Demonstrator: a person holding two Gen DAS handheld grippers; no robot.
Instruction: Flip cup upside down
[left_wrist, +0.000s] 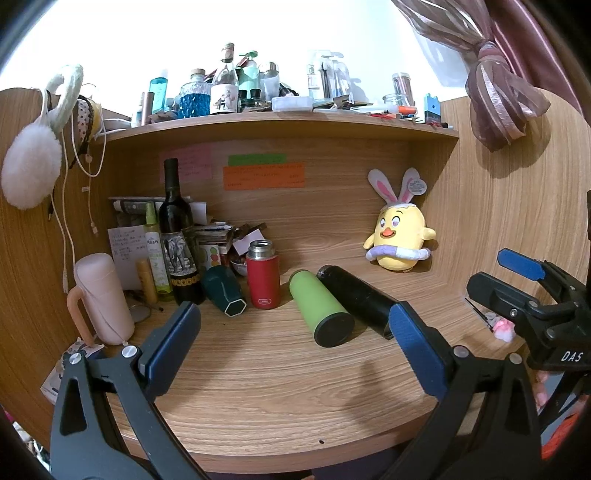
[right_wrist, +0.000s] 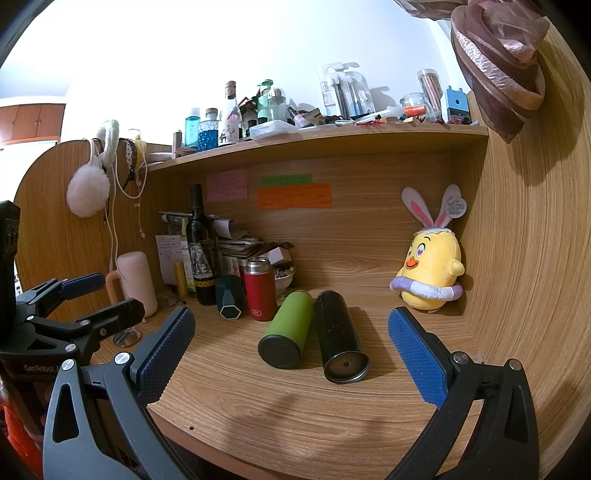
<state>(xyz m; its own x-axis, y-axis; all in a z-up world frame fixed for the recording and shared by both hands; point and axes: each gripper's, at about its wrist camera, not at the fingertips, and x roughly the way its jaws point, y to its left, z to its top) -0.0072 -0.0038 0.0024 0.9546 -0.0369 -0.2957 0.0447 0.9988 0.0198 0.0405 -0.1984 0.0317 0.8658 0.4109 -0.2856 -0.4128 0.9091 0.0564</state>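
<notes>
Both tongs stand spread wide and empty over the wooden desk (left_wrist: 280, 387).

From the left wrist view, the left gripper (left_wrist: 295, 350) has its blue pads far apart with nothing between them. Just past them, at about one o'clock, lie two flasks on their sides, touching along their length: a green cup (left_wrist: 319, 308) with its dark base toward the camera, and a black cup (left_wrist: 356, 297) beside it, partly hidden behind the right-hand pad. At eleven o'clock a red flask (left_wrist: 263, 278) stands upright with its steel mouth up, and a dark teal hexagonal cup (left_wrist: 224, 291) leans next to it. The right gripper (left_wrist: 517, 280) shows at three o'clock, also parted.

From the right wrist view, the right gripper (right_wrist: 291, 354) frames both lying flasks at twelve o'clock, bases nearest. The left gripper (right_wrist: 96, 295) sits at nine o'clock, spread apart.

Which vessel the task means is uncertain; the red one is the only one clearly standing mouth-up. All look like rigid, insulated metal bodies: stiff, not fragile, moderately heavy, and smooth enough to slip or roll. My judgement is to pinch across the mid-body, near the balance point, squarely on the cylinder, so it neither pivots nor slides during the turn.
</notes>
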